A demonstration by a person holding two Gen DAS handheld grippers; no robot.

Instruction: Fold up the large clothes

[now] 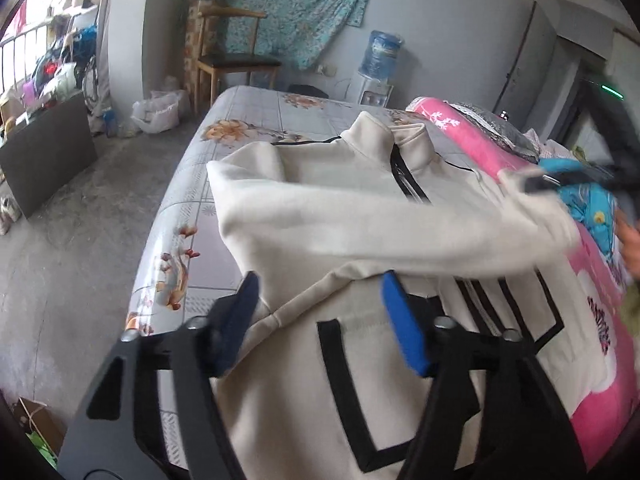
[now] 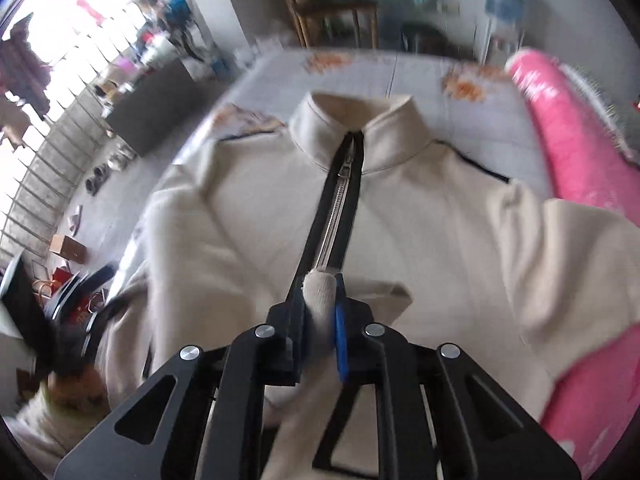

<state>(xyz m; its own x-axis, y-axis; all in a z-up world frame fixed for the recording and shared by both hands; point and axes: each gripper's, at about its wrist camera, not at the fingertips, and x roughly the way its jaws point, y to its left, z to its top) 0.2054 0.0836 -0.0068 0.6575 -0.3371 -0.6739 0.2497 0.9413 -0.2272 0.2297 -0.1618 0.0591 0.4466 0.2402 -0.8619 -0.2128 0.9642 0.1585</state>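
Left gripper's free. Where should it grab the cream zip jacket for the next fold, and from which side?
Probably the free outer edge of the cream zip jacket, at the sleeve bend nearest the bed edge. The cloth is doubled there, so there is a thick lip to pinch. Come in low from the left, jaws straddling the edge. The left gripper is open above the body panel; the right gripper already pinches a cuff over the zipper.

I see a floral sheet (image 1: pixel 248 108) covering the bed, with a pink quilt (image 1: pixel 600 292) along its right side. Far off, a wooden chair (image 1: pixel 236 60) stands before a teal cloth (image 1: pixel 296 4) hung on the wall, and a water dispenser (image 1: pixel 378 68) sits to the right of it. On the left floor I see a dark cabinet (image 1: pixel 44 152), a white bag (image 1: pixel 158 110) and shoes (image 2: pixel 108 168).
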